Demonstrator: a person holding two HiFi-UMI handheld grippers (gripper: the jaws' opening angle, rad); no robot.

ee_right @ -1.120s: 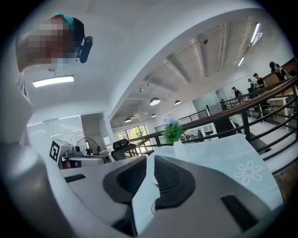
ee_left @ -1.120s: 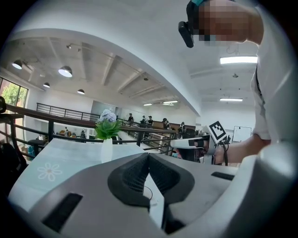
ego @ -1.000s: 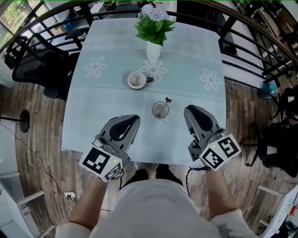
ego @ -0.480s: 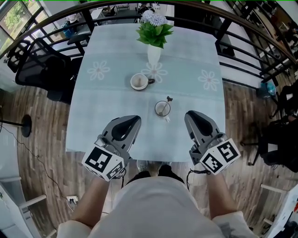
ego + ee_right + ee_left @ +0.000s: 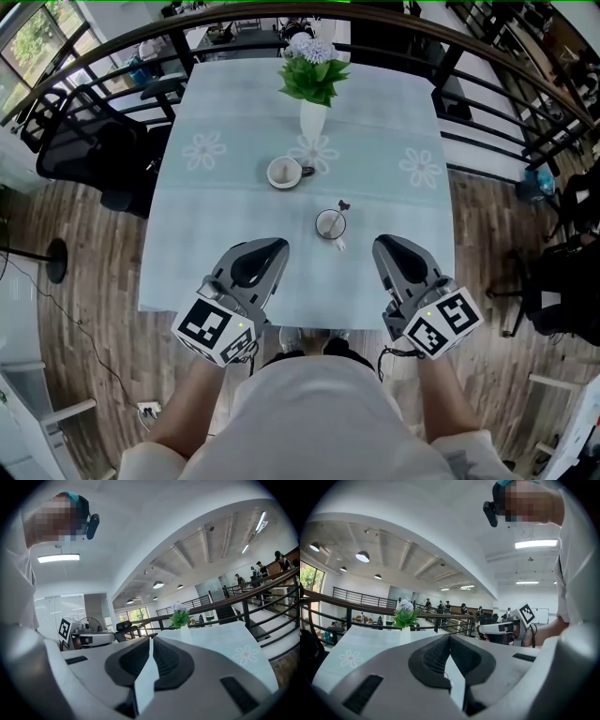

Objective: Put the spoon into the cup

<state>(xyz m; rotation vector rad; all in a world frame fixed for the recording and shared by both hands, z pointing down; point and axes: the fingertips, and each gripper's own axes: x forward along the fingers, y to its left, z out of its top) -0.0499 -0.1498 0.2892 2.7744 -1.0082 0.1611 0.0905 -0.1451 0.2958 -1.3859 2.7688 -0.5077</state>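
Spoon (image 5: 337, 208) in cup (image 5: 330, 225) at 12 o'clock; my left tongs (image 5: 276, 246) clenched, right tongs (image 5: 382, 243) closing, both empty; likely only withdrawal remains.

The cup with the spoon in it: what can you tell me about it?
The cup is small, round and pale-rimmed, standing upright on the light blue tablecloth toward the table's near edge. A spoon leans inside, its dark end sticking over the far rim. A white bit on the near side may be its handle.
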